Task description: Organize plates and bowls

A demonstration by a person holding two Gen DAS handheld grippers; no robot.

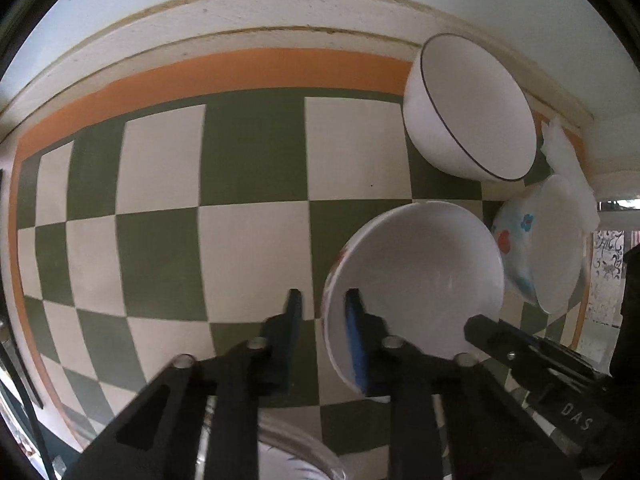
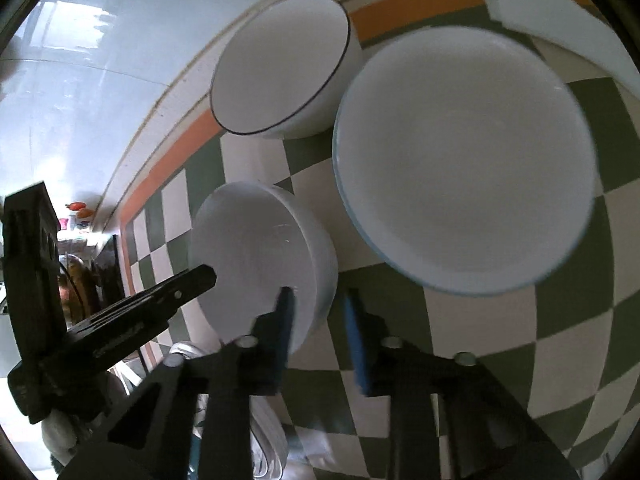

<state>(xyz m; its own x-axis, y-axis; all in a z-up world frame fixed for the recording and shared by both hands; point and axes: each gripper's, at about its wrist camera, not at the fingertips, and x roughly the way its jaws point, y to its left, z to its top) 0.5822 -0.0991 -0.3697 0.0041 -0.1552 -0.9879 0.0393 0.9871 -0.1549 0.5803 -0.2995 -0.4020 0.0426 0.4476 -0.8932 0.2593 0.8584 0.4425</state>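
Left wrist view: left tool (image 1: 323,304) has its jaws spread, straddling the rim of a white bowl (image 1: 416,280) – one finger inside, one outside, not clenched on it. The bowl sits tilted over the green-and-cream checkered surface (image 1: 248,240). Just beside it to the right, a floral bowl (image 1: 516,248) with red and blue flowers. Farther back by the orange border, a dark-rimmed bowl (image 1: 472,112). The right tool's finger pokes into the white bowl from the right.

Right wrist view: right tool (image 2: 318,308) also released – left finger inside the white bowl (image 2: 256,256), right finger outside its wall. Floral bowl (image 2: 464,160) near, upper right, blue rim showing. Dark-rimmed bowl (image 2: 280,64) behind, touching or nearly so; cannot tell.
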